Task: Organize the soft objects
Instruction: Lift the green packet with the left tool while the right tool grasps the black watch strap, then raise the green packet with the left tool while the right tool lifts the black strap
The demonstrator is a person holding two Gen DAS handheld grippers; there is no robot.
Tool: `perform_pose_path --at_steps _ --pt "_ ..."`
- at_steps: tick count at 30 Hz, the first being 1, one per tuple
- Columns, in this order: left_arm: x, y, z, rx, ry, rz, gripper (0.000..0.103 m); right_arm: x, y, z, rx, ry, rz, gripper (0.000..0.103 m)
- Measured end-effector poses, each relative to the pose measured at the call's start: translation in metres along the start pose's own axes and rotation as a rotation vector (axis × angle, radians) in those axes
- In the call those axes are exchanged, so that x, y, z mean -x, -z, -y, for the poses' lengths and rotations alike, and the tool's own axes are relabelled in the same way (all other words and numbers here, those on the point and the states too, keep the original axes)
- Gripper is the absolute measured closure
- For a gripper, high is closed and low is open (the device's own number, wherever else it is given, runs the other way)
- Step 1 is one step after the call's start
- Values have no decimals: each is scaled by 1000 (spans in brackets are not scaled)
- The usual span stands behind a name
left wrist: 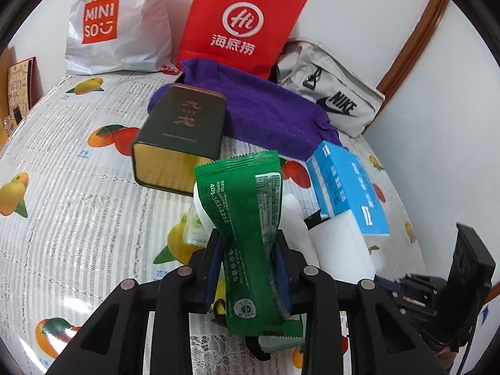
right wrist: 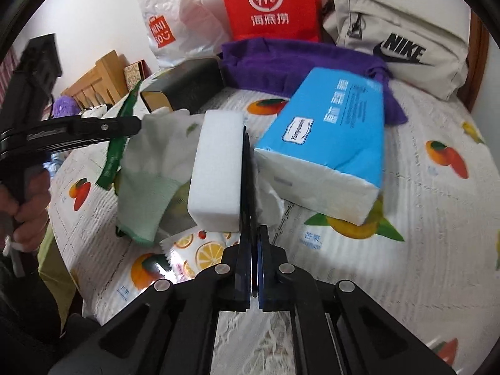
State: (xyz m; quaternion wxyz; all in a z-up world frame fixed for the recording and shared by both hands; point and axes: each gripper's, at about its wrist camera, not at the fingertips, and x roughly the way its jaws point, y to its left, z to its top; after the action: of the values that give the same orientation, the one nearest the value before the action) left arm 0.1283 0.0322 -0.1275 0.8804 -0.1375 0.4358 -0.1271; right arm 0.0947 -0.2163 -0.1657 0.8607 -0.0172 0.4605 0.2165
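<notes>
Jaws of left gripper (left wrist: 248,243) pinch green packet (left wrist: 247,218) upright between them.

Fruit-print tablecloth (right wrist: 422,218) under tissue pack (right wrist: 328,143)

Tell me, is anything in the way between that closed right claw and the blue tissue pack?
Partly. The right gripper is shut, its tips between the white foam block on its left and crumpled white tissue on its right. That tissue lies between the tips and the blue tissue pack.
</notes>
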Motion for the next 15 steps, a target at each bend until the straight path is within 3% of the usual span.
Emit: perform_pose_path --at_steps 6,10,15 --pt "23 -3 -9 5 -22 42 75 24 10 4 -32 26 20 100" --pt "38 -3 -19 8 -76 56 75 40 19 11 -49 54 30 100" --pt "40 6 -36 28 -147 19 75 51 37 24 -74 105 23 100"
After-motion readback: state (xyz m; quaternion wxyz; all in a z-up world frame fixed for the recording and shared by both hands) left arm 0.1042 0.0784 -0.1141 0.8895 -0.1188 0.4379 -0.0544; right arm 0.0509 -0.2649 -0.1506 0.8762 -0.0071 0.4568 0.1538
